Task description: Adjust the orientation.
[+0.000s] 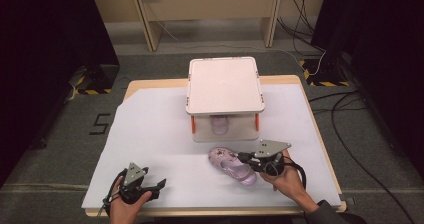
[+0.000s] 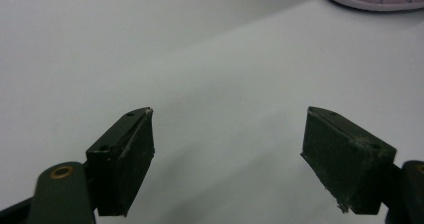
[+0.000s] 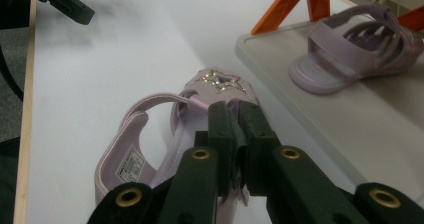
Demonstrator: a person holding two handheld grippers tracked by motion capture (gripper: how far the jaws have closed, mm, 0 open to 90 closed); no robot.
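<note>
Right gripper [image 3: 239, 115], jaws clamped on the side strap of a lilac plastic sandal [image 3: 165, 134] with a glittering star; we see it near the worktop's front edge.

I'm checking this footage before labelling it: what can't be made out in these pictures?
- Lilac sandal on the white rack's lower shelf: high view, the rack's top tray covers most of it.
- Lilac star-trimmed sandal on the table: right gripper view, the shut right claw hides its gripped side.
- Same sandal, left gripper view: cut off by the top edge.
</note>
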